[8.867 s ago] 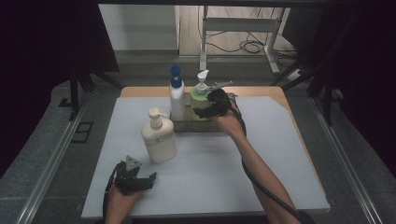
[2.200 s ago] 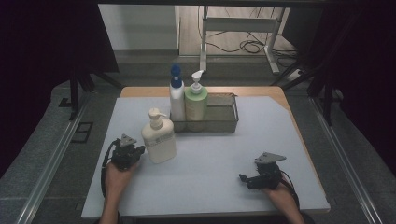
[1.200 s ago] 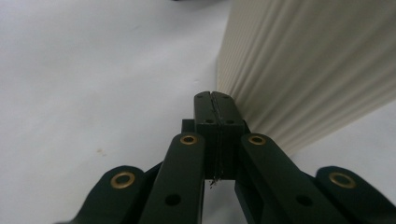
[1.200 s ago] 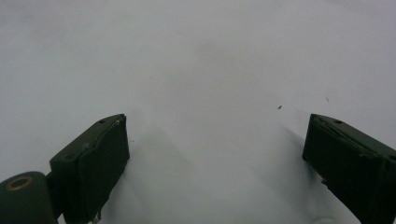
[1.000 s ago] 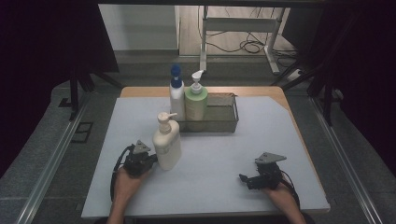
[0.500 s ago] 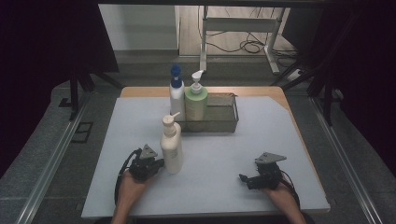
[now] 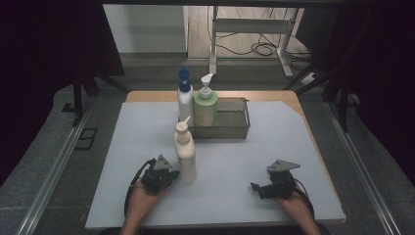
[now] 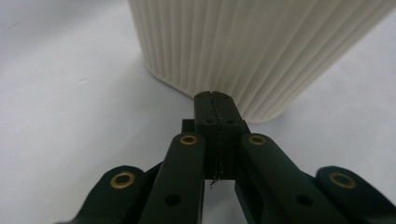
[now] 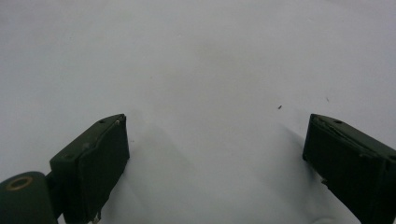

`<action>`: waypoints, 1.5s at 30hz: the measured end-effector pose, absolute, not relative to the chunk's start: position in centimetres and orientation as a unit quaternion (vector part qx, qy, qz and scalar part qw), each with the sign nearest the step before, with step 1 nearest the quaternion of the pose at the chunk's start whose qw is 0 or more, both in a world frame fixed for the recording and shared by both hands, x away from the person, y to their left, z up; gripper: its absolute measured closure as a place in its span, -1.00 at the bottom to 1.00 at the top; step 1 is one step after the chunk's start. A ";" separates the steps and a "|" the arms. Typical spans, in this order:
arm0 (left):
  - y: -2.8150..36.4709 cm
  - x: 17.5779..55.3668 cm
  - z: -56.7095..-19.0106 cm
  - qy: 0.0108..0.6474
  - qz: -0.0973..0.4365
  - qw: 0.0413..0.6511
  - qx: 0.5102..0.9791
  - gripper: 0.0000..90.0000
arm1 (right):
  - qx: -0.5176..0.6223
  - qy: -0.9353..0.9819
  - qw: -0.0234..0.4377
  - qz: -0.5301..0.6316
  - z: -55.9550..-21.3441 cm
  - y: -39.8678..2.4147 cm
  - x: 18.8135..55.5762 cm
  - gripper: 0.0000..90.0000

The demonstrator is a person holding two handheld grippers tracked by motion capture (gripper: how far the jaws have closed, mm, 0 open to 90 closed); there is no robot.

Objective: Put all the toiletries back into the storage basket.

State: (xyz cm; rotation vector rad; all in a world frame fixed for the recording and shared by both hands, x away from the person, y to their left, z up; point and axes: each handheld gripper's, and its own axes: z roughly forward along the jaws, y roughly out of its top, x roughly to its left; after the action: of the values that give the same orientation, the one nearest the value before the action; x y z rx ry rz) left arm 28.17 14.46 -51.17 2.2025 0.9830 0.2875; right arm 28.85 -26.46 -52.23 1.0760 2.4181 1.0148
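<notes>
A cream pump bottle [image 7: 185, 154] with a ribbed wall [image 8: 243, 46] stands upright on the pale mat, in front of the wire basket [image 7: 241, 130]. My left gripper [image 7: 172, 175] lies low on the mat just left of it. Its jaws are shut with nothing between them, and its closed tips [image 8: 215, 95] sit right at the bottle's lower wall. My right gripper [image 7: 254, 187] rests on the mat at the front right, far from the bottle. It stands open [image 9: 215, 140], with bare mat between its fingers.
At the left end of the wire basket at the back stand a white bottle with a blue cap [image 7: 184, 100] and a green pump bottle [image 7: 204, 108]. The basket's right half holds nothing. The mat [image 7: 147, 122] ends at the wooden table's edges.
My left gripper has slid to the right along the mat, and the cream bottle has shifted right and slightly nearer with it. The right gripper has stayed put.
</notes>
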 end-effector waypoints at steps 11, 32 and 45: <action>12.2 27.9 -51.2 0.354 0.110 0.348 0.861 0.98 | 0.375 0.843 0.153 0.354 -52.2 -26.5 28.9 -0.85; 10.4 28.1 -51.3 0.349 0.105 0.361 0.858 0.79 | 0.375 0.843 0.152 0.354 -52.2 -26.5 28.9 -0.85; 12.7 26.7 -51.0 0.382 0.134 0.364 0.839 -0.27 | 0.375 0.844 0.153 0.352 -52.2 -26.4 28.9 -0.85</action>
State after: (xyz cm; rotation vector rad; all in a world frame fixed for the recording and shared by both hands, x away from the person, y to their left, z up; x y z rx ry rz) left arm 26.70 12.66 -51.05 2.1588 0.9827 0.3452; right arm 28.87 -26.41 -52.17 1.0772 2.4206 1.0089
